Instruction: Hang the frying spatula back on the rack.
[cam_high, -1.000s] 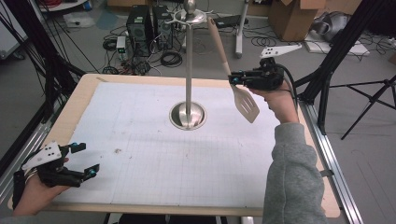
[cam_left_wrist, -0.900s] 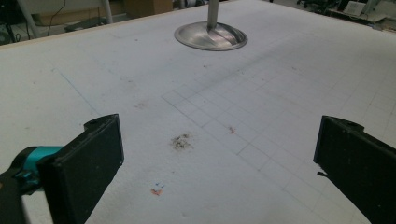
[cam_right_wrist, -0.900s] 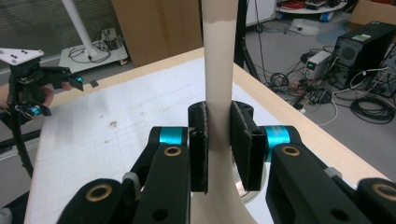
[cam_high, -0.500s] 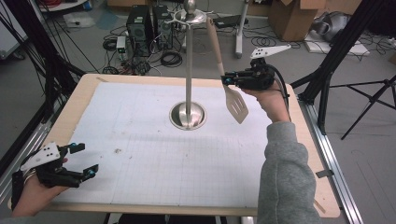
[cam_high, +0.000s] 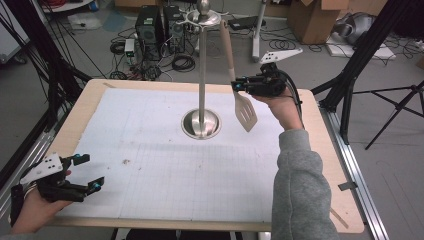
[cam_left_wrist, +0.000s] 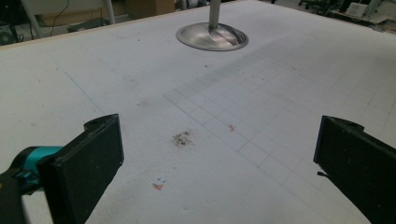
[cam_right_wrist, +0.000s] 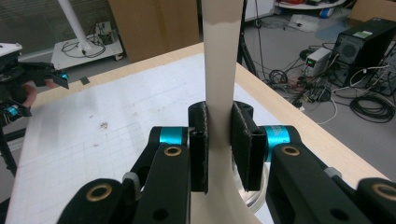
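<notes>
One spatula (cam_high: 245, 111), one stand (cam_high: 201, 65), two tongs

My table (cam_high: 320, 150) has a light wooden top with rounded corners, and a white gridded mat (cam_high: 165, 150) lies flat across most of it, leaving a bare wooden border all round. On the mat, toward the far middle, sits the round metal base (cam_high: 201, 124) of an upright stand, its thin pole rising from the centre. Nearer my left side a small dark smudge (cam_left_wrist: 183, 138) marks the mat, with a few tiny reddish specks (cam_left_wrist: 158, 186) beside it.
</notes>
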